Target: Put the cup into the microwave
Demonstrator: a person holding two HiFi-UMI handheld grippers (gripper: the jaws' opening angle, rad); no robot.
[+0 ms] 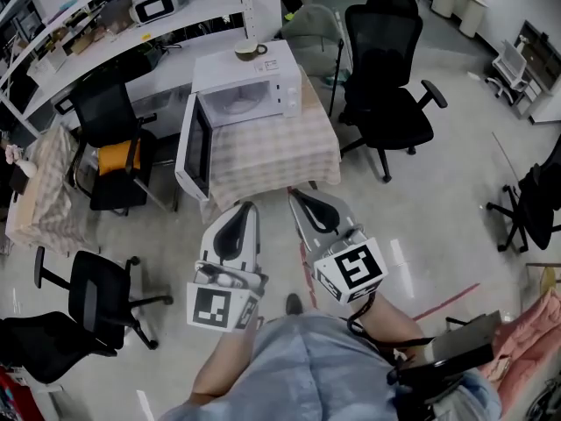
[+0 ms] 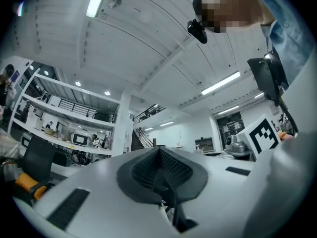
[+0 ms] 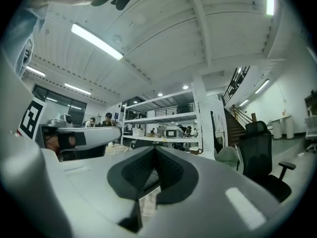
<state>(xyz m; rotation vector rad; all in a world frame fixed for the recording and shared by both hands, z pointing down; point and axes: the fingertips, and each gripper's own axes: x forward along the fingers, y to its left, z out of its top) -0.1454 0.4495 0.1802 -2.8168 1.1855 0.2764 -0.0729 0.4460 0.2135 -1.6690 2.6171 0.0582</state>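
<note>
A white microwave (image 1: pixel 250 90) stands on a table with a checked cloth (image 1: pixel 272 152), its door (image 1: pixel 195 147) swung open to the left. A small brownish cup (image 1: pixel 251 51) sits on top of the microwave; in the right gripper view the cup (image 3: pixel 194 150) shows far off, just right of the jaws. My left gripper (image 1: pixel 245 207) and right gripper (image 1: pixel 296 196) hang side by side in front of the table's near edge, both shut and holding nothing. The left gripper (image 2: pixel 159 150) points up towards the ceiling. The right gripper (image 3: pixel 154 150) points towards the shelves.
Black office chairs stand around the table: one to its right (image 1: pixel 386 86), one to its left (image 1: pixel 110 143), another at the lower left (image 1: pixel 83 301). A long white shelf unit (image 1: pixel 131 33) runs behind the microwave. A cloth-covered side table (image 1: pixel 44 191) stands at the far left.
</note>
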